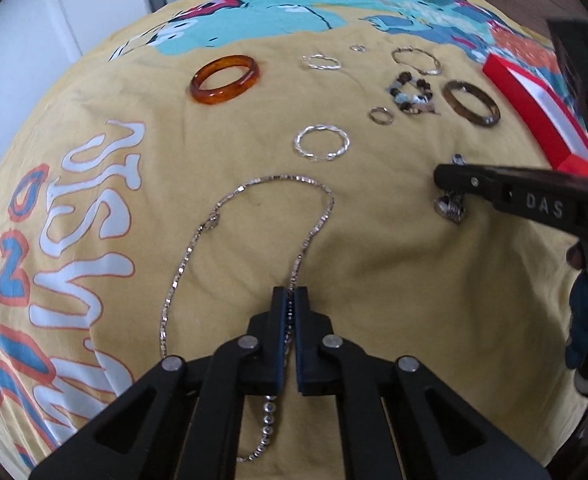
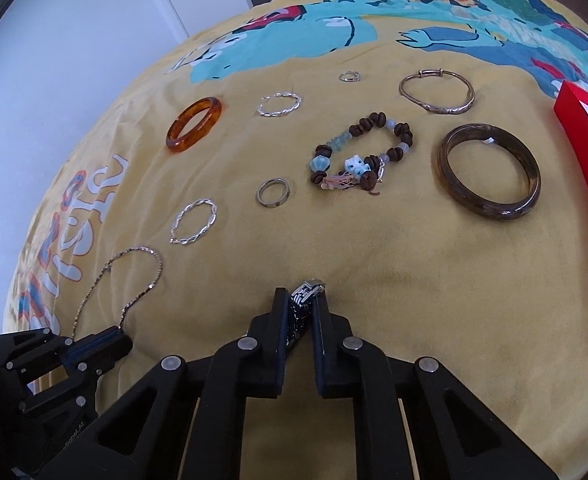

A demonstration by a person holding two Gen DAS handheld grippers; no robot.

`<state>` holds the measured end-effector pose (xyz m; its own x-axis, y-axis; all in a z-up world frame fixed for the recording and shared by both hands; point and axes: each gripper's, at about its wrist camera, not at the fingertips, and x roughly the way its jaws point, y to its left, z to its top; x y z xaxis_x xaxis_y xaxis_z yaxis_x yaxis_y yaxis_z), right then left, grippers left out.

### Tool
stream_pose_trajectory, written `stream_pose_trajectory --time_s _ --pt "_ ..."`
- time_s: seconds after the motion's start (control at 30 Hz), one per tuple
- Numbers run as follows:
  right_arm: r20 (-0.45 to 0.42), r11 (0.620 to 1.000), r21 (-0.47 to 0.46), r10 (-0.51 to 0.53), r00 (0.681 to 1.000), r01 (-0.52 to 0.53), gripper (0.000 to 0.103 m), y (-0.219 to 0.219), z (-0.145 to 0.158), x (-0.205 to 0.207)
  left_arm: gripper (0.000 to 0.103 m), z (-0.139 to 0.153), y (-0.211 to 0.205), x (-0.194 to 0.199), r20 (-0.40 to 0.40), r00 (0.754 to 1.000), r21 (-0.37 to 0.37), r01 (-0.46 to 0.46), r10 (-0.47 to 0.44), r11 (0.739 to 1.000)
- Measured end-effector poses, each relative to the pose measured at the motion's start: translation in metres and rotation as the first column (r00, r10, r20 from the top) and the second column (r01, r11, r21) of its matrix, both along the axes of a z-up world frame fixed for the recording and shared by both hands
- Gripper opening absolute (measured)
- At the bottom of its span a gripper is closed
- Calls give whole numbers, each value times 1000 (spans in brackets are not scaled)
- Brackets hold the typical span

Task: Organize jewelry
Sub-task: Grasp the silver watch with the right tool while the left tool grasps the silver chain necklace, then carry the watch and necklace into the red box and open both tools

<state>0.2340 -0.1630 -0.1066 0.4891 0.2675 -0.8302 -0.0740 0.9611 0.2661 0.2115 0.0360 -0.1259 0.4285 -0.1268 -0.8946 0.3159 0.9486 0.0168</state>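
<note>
My left gripper (image 1: 290,294) is shut on a silver chain necklace (image 1: 253,184) that loops out over the yellow printed cloth (image 1: 374,240); the chain's beaded end hangs below the jaws. My right gripper (image 2: 300,300) is shut on a silver metal link bracelet (image 2: 309,286), which also shows in the left wrist view (image 1: 452,206) under the right gripper's tip. The left gripper shows at the lower left of the right wrist view (image 2: 109,340), holding the necklace (image 2: 141,264).
On the cloth lie an amber bangle (image 2: 193,124), a dark brown bangle (image 2: 490,172), a beaded bracelet (image 2: 362,156), a thin metal bangle (image 2: 438,92), two twisted silver hoops (image 2: 193,222), (image 2: 279,105) and two rings (image 2: 273,193), (image 2: 350,76). A red box (image 2: 586,184) stands at the right.
</note>
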Motion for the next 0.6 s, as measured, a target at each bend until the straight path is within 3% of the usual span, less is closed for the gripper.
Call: stream_pose_trajectory --time_s 0.3,0.6 --pt "45 994 91 56 997 -60 11 -14 36 -19 3 50 7 1 0 990 -141 -137 138 981" --pt "103 989 124 69 992 -82 11 -48 92 -40 3 117 -28 -4 60 992 -219 -98 114 971"
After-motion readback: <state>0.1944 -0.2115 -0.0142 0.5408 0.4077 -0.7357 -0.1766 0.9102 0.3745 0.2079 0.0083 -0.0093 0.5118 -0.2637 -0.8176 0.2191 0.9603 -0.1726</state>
